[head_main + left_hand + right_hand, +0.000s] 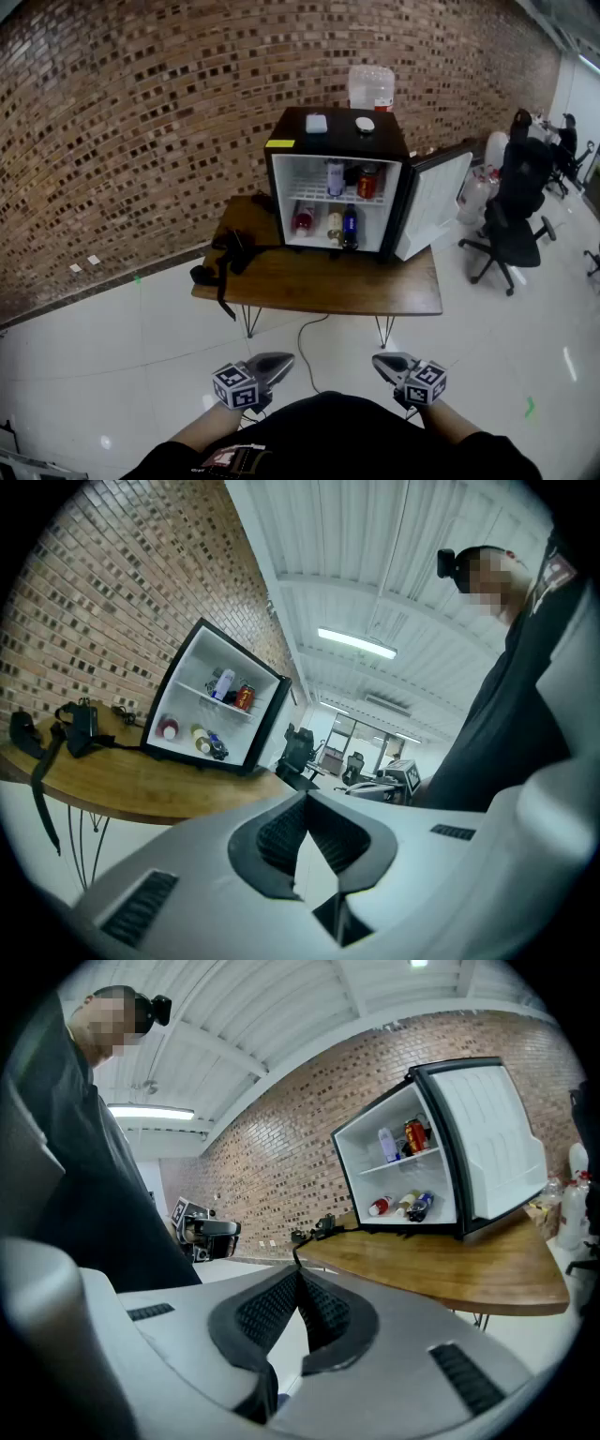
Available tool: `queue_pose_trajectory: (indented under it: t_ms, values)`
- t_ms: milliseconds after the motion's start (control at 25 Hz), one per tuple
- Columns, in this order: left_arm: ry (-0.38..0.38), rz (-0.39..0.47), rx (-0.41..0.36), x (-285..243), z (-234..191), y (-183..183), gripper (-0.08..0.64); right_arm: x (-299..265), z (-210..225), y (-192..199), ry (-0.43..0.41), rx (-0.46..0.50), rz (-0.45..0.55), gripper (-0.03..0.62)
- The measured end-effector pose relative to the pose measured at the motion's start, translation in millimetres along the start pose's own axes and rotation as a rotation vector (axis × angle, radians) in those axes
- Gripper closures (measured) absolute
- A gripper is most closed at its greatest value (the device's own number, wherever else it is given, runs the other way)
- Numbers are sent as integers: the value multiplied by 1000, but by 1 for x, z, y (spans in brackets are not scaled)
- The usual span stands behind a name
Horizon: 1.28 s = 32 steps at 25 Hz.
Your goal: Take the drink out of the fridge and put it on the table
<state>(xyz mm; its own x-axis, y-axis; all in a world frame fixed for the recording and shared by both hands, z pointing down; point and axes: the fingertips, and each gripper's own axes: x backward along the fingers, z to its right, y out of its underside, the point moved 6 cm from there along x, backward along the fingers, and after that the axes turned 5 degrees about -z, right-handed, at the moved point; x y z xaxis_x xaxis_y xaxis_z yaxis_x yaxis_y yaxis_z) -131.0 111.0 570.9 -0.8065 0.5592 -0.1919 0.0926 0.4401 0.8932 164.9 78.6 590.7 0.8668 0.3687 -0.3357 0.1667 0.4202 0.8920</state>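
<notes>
A small black fridge (339, 178) stands on a wooden table (319, 281) with its door (433, 200) swung open to the right. Its upper shelf holds a pale bottle (335, 177) and a red can (367, 184). On the lower shelf lie a red-capped bottle (304, 220), a yellowish bottle (334, 226) and a blue bottle (350, 225). My left gripper (278, 360) and right gripper (386, 361) hang low in front of my body, well short of the table, both shut and empty. The left gripper view shows the fridge (217, 710) far off; the right gripper view shows it (422, 1152) too.
A black strap and device (230, 255) lie on the table's left end. A water jug (371, 88) stands behind the fridge. Black office chairs (514, 220) and people sit at the right. White tiled floor lies between me and the table. A brick wall runs behind.
</notes>
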Motion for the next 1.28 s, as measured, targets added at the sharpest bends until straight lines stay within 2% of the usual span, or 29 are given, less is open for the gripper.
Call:
queue_pose_trajectory:
  t_ms: [320,520,720,920,1040,1280]
  values:
    - [16,20,-18,-72,27,-26,561,56,39,-15,12,16,19,600]
    - [40,21,-24,-95,12,-38,561,50,63,-21,34,8,17,600]
    - [47,52,-28,-80,-54,-68,561,-11,75,-52,59,14,24,600]
    - [58,28,-74,-41,-138,-101,561,-99,74,-101,73,43,45,600]
    - [51,27,-76,-30,-185,-121,561,-139,85,-131,101,55,68,600]
    - [44,52,-82,-59,-234,-164,561,-162,126,-182,133,71,103,600]
